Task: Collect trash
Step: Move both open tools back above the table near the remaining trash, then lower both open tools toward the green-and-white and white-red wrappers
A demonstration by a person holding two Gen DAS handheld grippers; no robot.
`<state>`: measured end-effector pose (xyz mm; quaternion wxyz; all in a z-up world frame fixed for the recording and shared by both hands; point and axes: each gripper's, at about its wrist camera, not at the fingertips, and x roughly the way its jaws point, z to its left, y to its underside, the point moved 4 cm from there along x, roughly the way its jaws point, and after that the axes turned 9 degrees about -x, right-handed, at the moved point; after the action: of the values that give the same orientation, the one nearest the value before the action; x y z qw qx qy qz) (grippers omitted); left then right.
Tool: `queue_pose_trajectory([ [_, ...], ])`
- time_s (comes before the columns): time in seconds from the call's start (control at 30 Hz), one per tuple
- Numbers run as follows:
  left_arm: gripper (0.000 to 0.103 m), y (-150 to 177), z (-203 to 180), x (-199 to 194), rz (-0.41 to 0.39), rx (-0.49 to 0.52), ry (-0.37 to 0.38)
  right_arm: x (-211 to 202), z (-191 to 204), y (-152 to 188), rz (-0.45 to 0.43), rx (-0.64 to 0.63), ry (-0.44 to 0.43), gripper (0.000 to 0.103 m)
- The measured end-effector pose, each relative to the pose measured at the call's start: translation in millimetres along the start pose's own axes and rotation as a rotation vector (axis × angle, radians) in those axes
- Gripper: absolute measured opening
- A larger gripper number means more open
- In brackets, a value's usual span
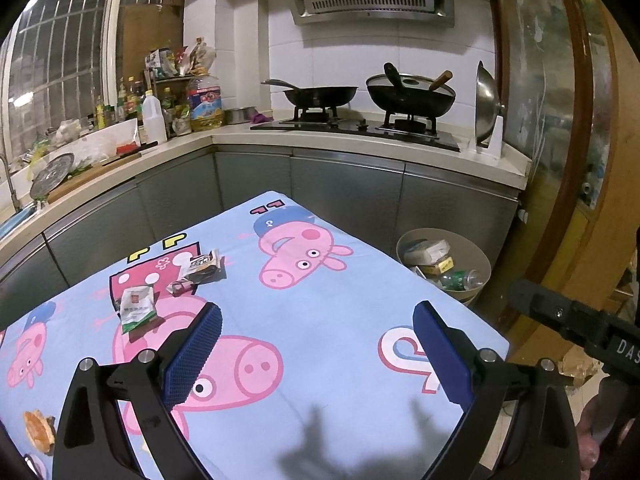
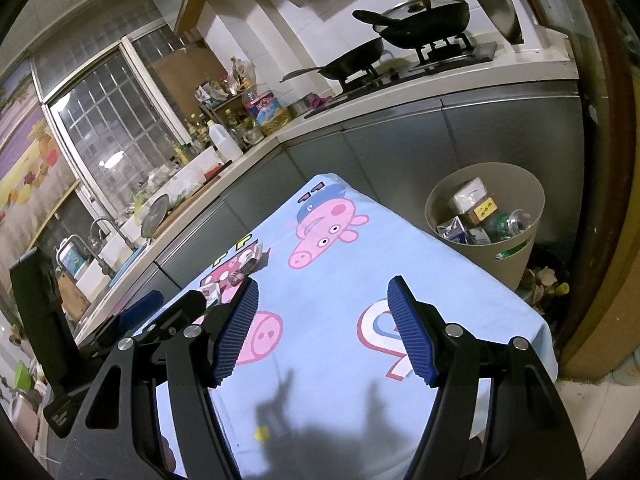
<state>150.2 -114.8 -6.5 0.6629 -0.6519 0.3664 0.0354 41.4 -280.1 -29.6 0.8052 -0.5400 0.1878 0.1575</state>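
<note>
Three pieces of trash lie on the left part of the cartoon-pig cloth: a white and green packet [image 1: 137, 307], a small red wrapper [image 1: 181, 287] and a black and clear wrapper [image 1: 205, 267]. My left gripper [image 1: 316, 354] is open and empty above the cloth, right of the packet. My right gripper [image 2: 322, 330] is open and empty over the cloth; the wrappers [image 2: 251, 262] lie beyond its left finger. The beige trash bin [image 2: 486, 216] stands on the floor past the table's right edge, also in the left wrist view [image 1: 444, 264], holding boxes and a bottle.
The table [image 1: 360, 280] with the blue cloth fills the foreground. Grey cabinets and a counter with two woks [image 1: 410, 94], bottles [image 1: 154, 114] and a sink run behind and left. A wooden door frame [image 1: 576, 160] stands to the right. A bread-like item [image 1: 39, 432] lies at the cloth's near left.
</note>
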Motion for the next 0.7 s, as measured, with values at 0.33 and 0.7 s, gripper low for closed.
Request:
queue_pose_trajectory([
  [0.33, 0.096, 2, 4, -6, -0.007, -0.009, -0.016, -1, 1, 0, -0.001, 0.000, 0.000, 0.066],
  [0.7, 0.096, 5, 10, -14, -0.015, -0.014, -0.040, -13, 13, 4, -0.010, -0.014, -0.026, 0.066],
])
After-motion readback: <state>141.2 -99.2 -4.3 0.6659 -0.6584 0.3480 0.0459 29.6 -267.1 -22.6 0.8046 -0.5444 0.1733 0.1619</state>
